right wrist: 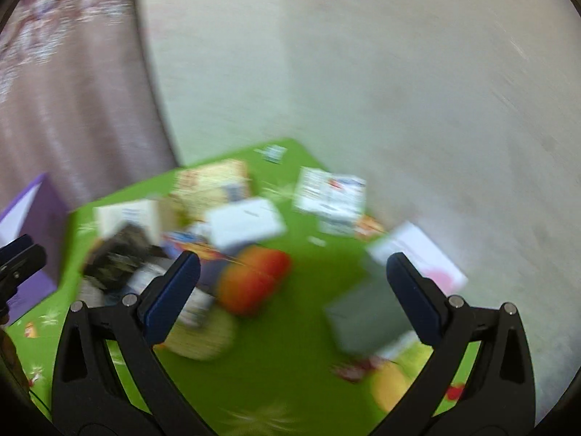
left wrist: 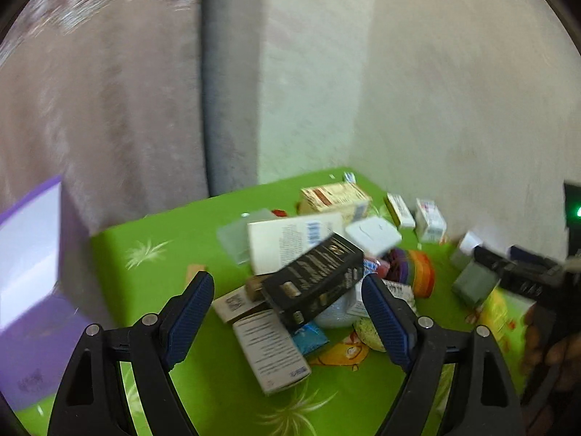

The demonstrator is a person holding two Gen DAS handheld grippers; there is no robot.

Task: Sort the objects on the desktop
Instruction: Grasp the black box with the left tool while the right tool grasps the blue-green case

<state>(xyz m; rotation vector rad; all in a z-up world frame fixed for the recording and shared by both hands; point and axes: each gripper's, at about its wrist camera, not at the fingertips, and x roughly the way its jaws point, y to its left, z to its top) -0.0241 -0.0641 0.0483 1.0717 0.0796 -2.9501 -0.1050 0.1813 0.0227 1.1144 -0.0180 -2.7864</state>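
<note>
A heap of small boxes lies on a green tablecloth [left wrist: 152, 232]. A black box [left wrist: 316, 279] rests on top, above a white carton [left wrist: 290, 239] and a white labelled box [left wrist: 270, 350]. My left gripper [left wrist: 287, 309] is open and empty, held just short of the black box. An orange roll [left wrist: 423, 272] lies right of the heap. In the blurred right wrist view my right gripper [right wrist: 294, 290] is open and empty above the cloth, with the orange roll [right wrist: 254, 279] between its fingers and a grey box [right wrist: 366, 323] near its right finger.
A purple box [left wrist: 32, 283] stands open at the table's left edge and also shows in the right wrist view [right wrist: 32, 232]. More small boxes [left wrist: 430, 223] line the white wall at the back right. A curtain [left wrist: 90, 109] hangs behind the table. My right gripper [left wrist: 515, 276] enters the left wrist view at right.
</note>
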